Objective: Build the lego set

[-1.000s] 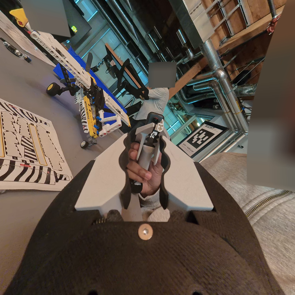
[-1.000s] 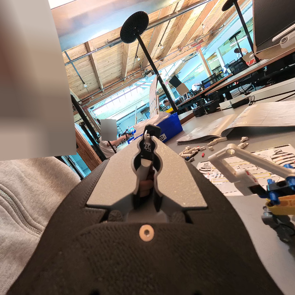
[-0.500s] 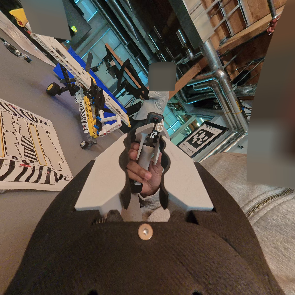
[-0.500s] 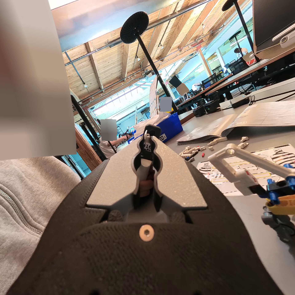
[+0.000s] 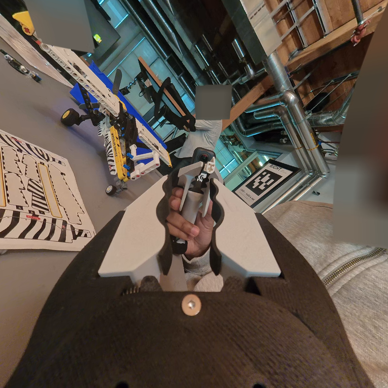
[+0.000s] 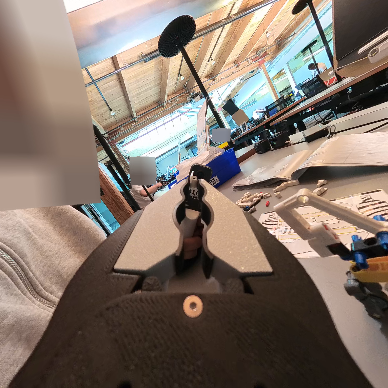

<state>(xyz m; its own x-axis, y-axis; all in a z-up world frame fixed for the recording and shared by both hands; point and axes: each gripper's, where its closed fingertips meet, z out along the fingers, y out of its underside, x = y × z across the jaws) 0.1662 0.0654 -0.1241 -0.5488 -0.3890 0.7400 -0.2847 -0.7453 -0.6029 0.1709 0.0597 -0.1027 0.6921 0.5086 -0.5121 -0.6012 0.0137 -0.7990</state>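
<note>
Grey plastic fingers fill the near part of both wrist views, and the two grippers point at each other above the table edge, close to the person's grey zipped sweater. The left gripper (image 5: 190,212) has its fingers spread apart with nothing between them; through the gap shows the hand (image 5: 189,226) that grips the right gripper's handle. The right gripper (image 6: 192,206) has its fingers nearly closed, leaving a narrow slot that holds nothing; the other tool's handle shows through it. Neither tool touches a part. The lego model (image 5: 117,136), a white, yellow and black frame with small wheels, stands on the grey table (image 5: 42,117) ahead and to the left of the left gripper's fingers, and low at the right edge of the right wrist view, just beside that gripper. Its long white beam (image 6: 327,212) runs diagonally across the table. The right gripper seems nearer to it. Both tools would need to swing down and toward the table before any grasp. A striped sticker sheet (image 5: 37,201) lies flat beside the model. Farther off lie loose parts (image 6: 254,198), an open booklet (image 6: 315,163) and a blue bin (image 6: 224,168).
</note>
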